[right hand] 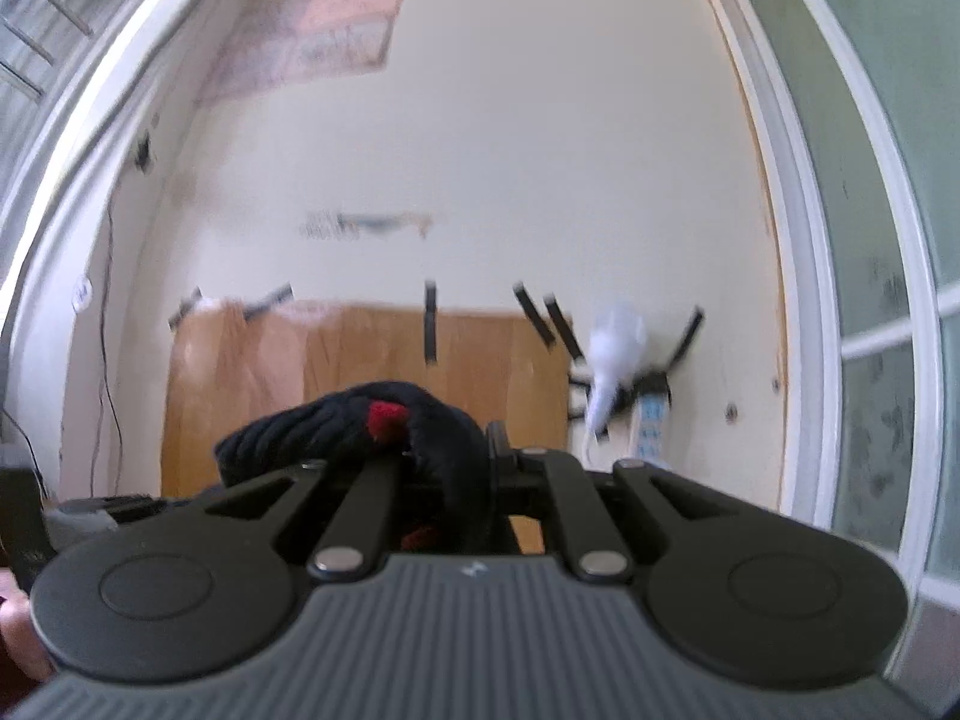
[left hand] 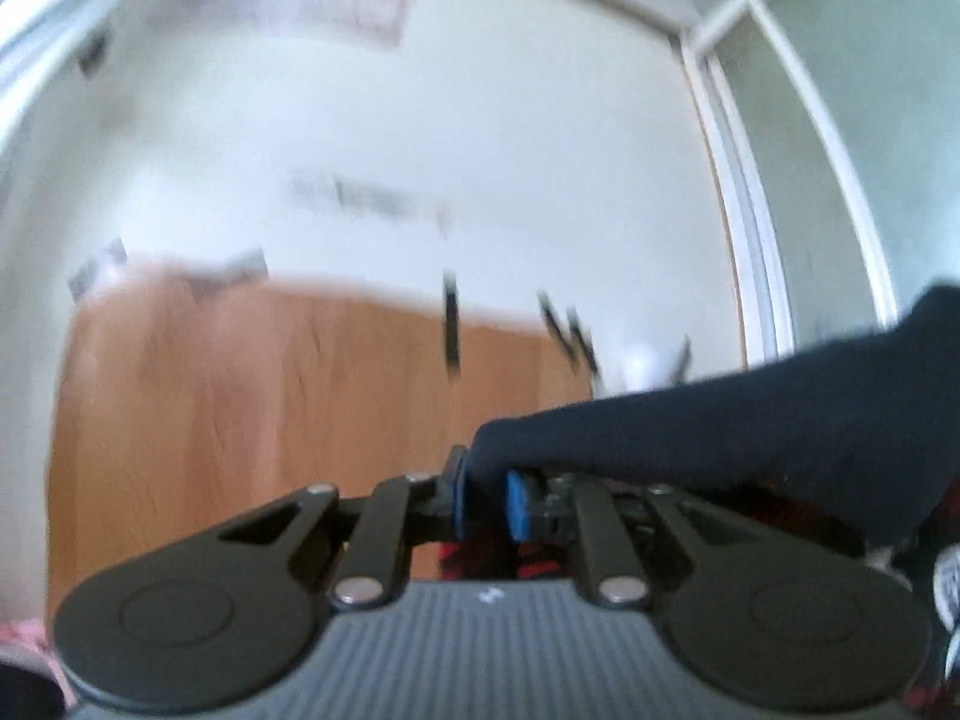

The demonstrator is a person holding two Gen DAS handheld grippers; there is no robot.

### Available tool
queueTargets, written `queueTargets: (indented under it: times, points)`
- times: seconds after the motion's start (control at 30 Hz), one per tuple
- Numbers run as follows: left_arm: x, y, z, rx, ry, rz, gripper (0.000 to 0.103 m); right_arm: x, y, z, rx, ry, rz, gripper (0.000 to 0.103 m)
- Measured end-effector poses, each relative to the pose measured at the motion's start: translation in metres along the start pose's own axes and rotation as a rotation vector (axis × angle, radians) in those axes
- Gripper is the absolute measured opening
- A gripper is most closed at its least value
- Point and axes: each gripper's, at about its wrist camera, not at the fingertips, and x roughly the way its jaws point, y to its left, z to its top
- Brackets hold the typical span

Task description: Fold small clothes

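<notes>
A small black garment with red patches is held up in the air between both grippers. In the left wrist view my left gripper (left hand: 487, 501) is shut on its dark edge (left hand: 720, 420), which stretches off to the right; the blue pads (left hand: 516, 507) pinch the cloth. In the right wrist view my right gripper (right hand: 465, 474) is shut on a bunched black fold with a red spot (right hand: 360, 426) that drapes over its left finger. Both cameras point at the wall, and the view is blurred.
A cream wall with a wood-grain sheet (right hand: 360, 372) taped on by black strips faces me. A white plug and power strip (right hand: 618, 360) hang at the right. A white-framed glass door (right hand: 870, 240) stands at the far right. A pink poster (right hand: 324, 30) hangs high up.
</notes>
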Motion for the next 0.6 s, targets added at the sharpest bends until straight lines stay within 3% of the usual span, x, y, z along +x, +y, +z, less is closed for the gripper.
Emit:
queueTargets:
  times: [0.17,0.3,0.43,0.53,0.6]
  points:
    - [-0.039,-0.002,0.07,0.015,-0.185,0.026,0.012,-0.013,0.006,0.041,-0.009,-0.109,0.046,0.011]
    - [-0.038,0.001,0.098,0.019,-0.199,0.027,0.013,-0.004,0.006,0.065,-0.003,-0.129,0.086,0.011]
    - [-0.003,0.01,0.077,0.055,-0.083,0.082,0.013,0.036,0.007,0.054,0.041,-0.051,0.114,0.011]
    - [0.032,0.021,0.028,0.072,0.063,0.177,0.016,0.081,0.018,0.022,0.085,0.039,0.122,0.011]
    - [0.077,0.034,-0.022,0.067,0.228,0.25,0.018,0.123,0.018,-0.012,0.131,0.121,0.116,0.011]
